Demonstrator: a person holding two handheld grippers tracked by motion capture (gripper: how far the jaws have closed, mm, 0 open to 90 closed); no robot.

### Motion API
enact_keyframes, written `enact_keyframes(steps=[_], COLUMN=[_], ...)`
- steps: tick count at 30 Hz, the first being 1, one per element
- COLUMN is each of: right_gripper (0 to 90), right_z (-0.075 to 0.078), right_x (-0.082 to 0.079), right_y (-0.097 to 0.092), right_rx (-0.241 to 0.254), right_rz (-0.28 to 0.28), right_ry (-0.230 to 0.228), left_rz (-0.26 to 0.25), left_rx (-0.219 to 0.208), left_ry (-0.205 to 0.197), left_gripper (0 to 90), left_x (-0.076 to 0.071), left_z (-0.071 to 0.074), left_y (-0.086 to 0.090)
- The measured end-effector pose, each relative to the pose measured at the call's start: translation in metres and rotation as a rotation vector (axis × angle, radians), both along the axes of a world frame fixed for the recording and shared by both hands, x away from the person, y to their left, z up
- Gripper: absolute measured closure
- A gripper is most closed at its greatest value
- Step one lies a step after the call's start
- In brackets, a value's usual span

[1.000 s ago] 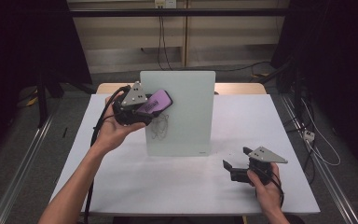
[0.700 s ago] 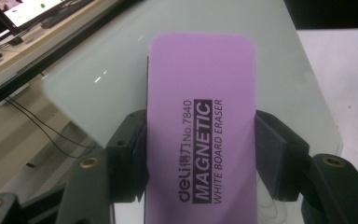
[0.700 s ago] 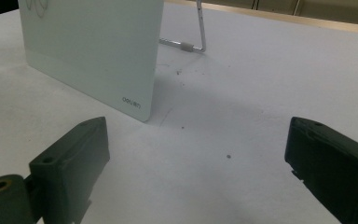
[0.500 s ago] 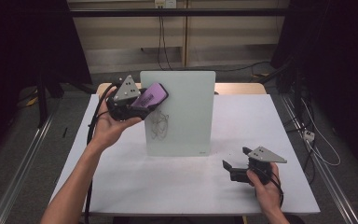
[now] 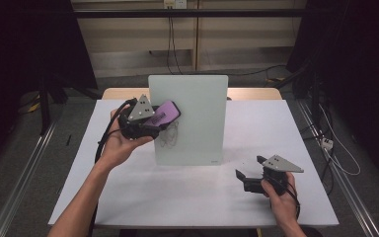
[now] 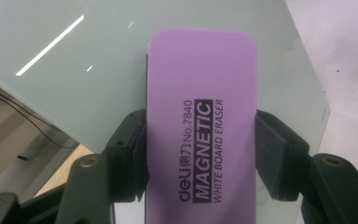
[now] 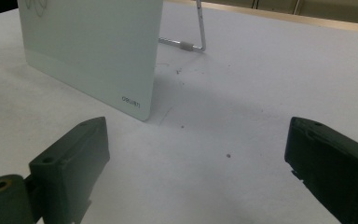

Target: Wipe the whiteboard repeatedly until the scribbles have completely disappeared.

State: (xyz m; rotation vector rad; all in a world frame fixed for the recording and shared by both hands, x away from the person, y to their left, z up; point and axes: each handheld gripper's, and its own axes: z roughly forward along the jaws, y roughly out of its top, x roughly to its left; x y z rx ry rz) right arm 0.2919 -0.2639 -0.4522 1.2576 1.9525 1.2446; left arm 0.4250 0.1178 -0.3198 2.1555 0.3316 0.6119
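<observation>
My left gripper (image 5: 150, 123) is clamped on the purple whiteboard eraser (image 6: 200, 126), jaws pressing its two long edges, so the eraser's long axis runs straight out ahead of the gripper. It sits at the upper left of the standing glass whiteboard (image 5: 197, 103), at or just off the surface; I cannot tell whether the felt touches yet. The black scribble (image 5: 169, 138) I mean to wipe lies just below and slightly right of the eraser, toward the near edge of the board. So the stroke should run downward with the eraser flat to the glass. My right gripper (image 5: 256, 174) rests on the white table (image 5: 128, 197) near the board's right corner, jaws wide apart and holding nothing, well apart from the scribble.
</observation>
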Motion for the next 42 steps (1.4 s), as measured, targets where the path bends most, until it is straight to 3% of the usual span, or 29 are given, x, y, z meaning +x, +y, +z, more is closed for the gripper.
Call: enact_keyframes(steps=[15,22,26,34,42], right_gripper=[6.9,7.0,7.0,7.0,7.0], right_z=[0.0,0.001,0.0,0.0,0.0], right_x=[-0.001,-0.002,-0.002,-0.001,-0.001], right_y=[0.0,0.001,0.0,0.0,0.0], right_rx=[-0.004,-0.003,-0.003,-0.005,-0.005], right_rz=[0.004,0.007,0.007,0.007,0.005], right_ry=[-0.005,-0.007,-0.008,-0.005,-0.004], left_rz=[-0.035,-0.024,-0.001,0.019,0.003], left_rx=[0.07,0.034,0.006,-0.045,-0.022], left_ry=[0.039,0.038,0.013,-0.001,0.008], left_gripper=[41.1,41.1,41.1,41.1,41.1], left_x=[-0.005,-0.003,-0.002,-0.001,-0.002], left_z=[-0.015,-0.011,-0.006,-0.002,-0.006], left_y=[-0.005,0.0,0.005,0.007,0.002])
